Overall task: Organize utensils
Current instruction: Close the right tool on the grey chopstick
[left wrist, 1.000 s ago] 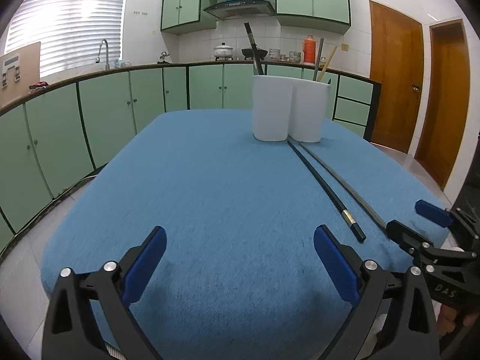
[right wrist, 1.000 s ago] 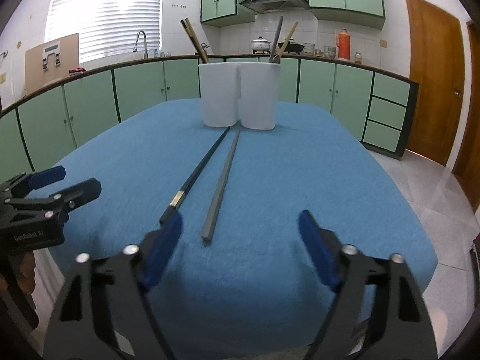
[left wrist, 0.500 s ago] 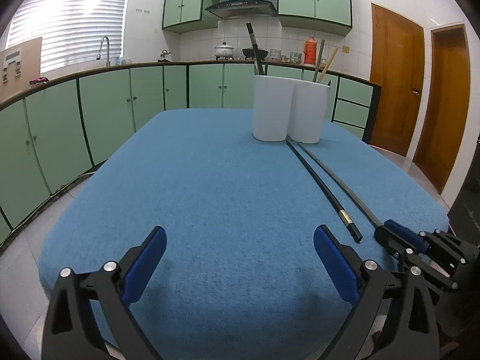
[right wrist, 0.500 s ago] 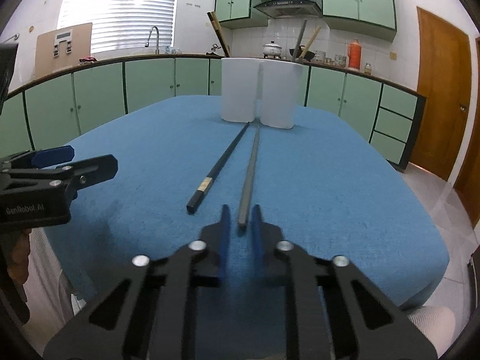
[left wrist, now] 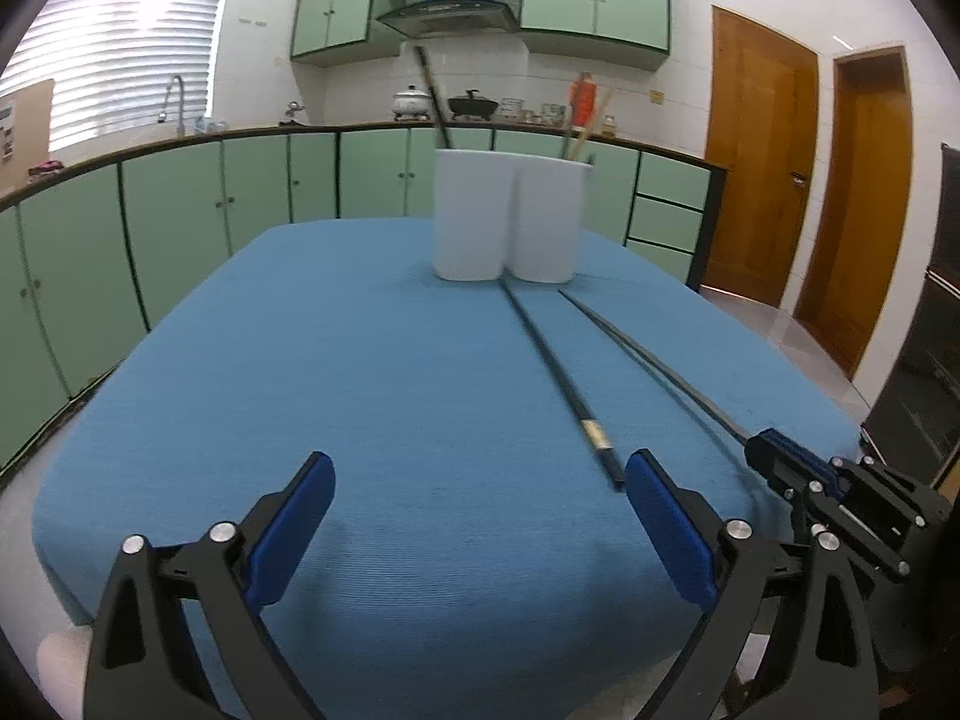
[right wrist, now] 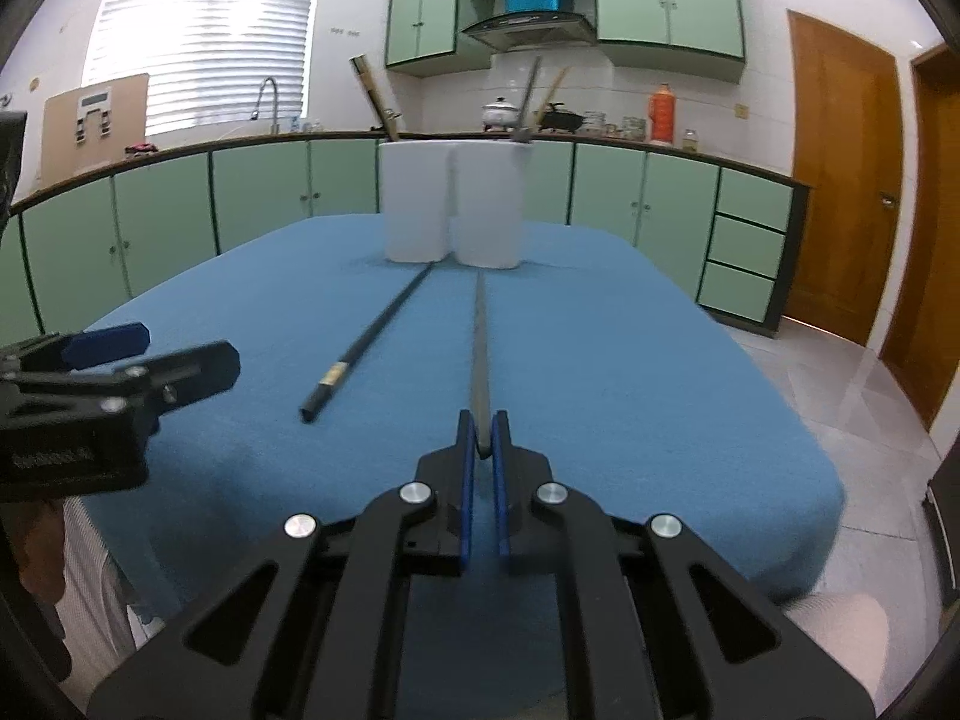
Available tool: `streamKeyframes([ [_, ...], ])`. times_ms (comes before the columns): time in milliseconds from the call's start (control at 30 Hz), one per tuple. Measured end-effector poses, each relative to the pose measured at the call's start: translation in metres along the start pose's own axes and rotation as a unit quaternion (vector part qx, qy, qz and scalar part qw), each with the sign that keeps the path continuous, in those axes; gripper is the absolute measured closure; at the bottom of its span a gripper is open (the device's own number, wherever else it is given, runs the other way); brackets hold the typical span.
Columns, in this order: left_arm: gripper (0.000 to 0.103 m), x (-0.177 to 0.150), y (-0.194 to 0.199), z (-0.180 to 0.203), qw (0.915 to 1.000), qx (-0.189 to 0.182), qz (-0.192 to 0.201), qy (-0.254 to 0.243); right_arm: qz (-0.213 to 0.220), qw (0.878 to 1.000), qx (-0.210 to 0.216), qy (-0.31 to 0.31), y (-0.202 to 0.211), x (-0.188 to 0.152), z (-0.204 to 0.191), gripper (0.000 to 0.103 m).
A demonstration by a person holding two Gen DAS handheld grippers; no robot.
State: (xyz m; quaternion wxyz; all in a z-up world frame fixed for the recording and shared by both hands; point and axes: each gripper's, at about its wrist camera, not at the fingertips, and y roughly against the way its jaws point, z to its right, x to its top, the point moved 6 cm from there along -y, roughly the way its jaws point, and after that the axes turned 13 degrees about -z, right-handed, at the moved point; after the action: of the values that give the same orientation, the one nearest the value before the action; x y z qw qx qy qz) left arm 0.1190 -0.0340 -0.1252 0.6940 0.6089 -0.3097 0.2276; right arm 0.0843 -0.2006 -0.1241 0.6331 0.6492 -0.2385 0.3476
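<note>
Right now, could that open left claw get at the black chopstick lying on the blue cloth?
Probably yes. The left claw is open, and the black chopstick lies bare on the blue cloth, its near end by the claw's right finger. The right claw, shut on the grey chopstick, is off to the side.

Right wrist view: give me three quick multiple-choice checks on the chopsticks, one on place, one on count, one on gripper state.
1. Where does the black chopstick lie?
A. on the blue tablecloth
B. in a holder
C. on the floor

2. How many white holders stand on the table?
A. one
B. two
C. four

3. What is the right gripper doing?
A. wide open
B. shut on nothing
C. shut on the grey chopstick

Answers: 1 A, it rests flat on the cloth; 2 B, two stand side by side; 3 C, the pads clamp the chopstick's near end.
</note>
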Motion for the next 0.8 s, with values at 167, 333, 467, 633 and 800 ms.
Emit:
streamKeyframes([
  [167, 0.031, 0.000, -0.015, 0.022, 0.9998, -0.007, -0.016, -0.010, 0.000, 1.000, 0.001, -0.019, 0.005, -0.004, 0.018, 0.098],
  [333, 0.047, 0.001, -0.025, 0.034, 0.9997, 0.000, -0.021, -0.014, 0.002, 1.000, 0.007, -0.024, 0.006, -0.006, 0.024, 0.098],
  [467, 0.055, 0.002, -0.029, 0.043, 0.9997, 0.010, -0.017, -0.017, 0.002, 1.000, 0.012, -0.029, 0.006, -0.009, 0.028, 0.098],
  [633, 0.070, 0.001, -0.030, 0.053, 0.9997, 0.014, -0.012, -0.012, 0.005, 0.999, 0.017, -0.033, 0.007, -0.010, 0.032, 0.098],
  [800, 0.092, 0.001, -0.031, 0.054, 0.9998, 0.015, -0.011, 0.009, 0.009, 0.999, 0.021, -0.039, 0.009, -0.011, 0.036, 0.098],
])
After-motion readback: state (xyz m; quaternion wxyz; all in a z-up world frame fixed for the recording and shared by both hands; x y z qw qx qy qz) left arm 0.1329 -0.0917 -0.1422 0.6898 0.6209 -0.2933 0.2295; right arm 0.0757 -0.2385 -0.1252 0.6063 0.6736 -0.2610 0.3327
